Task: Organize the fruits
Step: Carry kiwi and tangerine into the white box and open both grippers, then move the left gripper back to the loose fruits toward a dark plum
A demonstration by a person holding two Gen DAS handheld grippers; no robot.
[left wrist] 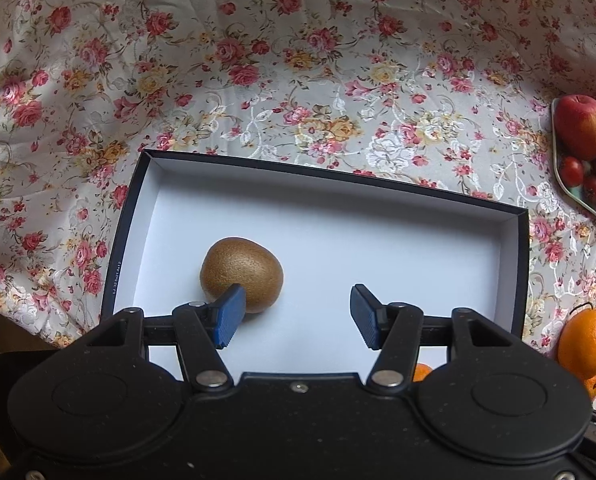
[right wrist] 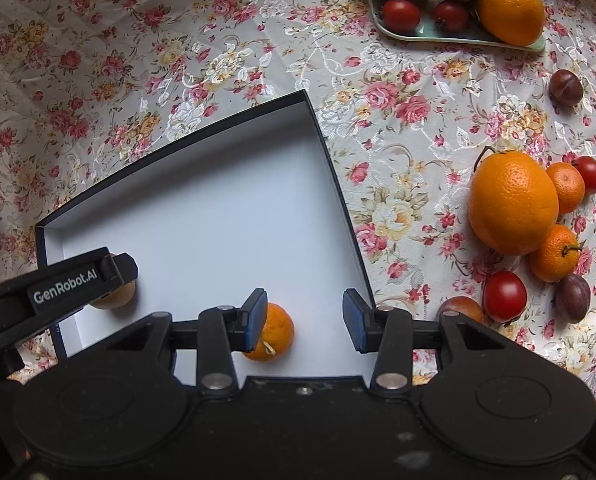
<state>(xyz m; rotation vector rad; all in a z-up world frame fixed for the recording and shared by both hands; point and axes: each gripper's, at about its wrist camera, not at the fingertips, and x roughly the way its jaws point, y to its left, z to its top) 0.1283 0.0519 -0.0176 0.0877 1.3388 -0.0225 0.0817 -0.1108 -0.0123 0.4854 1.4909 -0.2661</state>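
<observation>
A brown kiwi [left wrist: 242, 272] lies on the white floor of a shallow black-walled box [left wrist: 330, 178]. My left gripper [left wrist: 294, 316] is open over the box, and its left finger overlaps the kiwi's near side. In the right wrist view a small tangerine [right wrist: 276, 330] lies in the same box [right wrist: 322, 128], near its front right corner. My right gripper [right wrist: 304, 320] is open above it, with the tangerine partly behind the left finger. The left gripper's body [right wrist: 64, 284] covers most of the kiwi [right wrist: 114, 300] there.
A floral cloth [right wrist: 138, 60] covers the table. A plate [right wrist: 458, 36] at the back right holds an orange, cherry tomatoes, a kiwi and an apple [left wrist: 580, 126]. Right of the box lie a large orange [right wrist: 512, 200], tangerines, tomatoes and plums [right wrist: 565, 87].
</observation>
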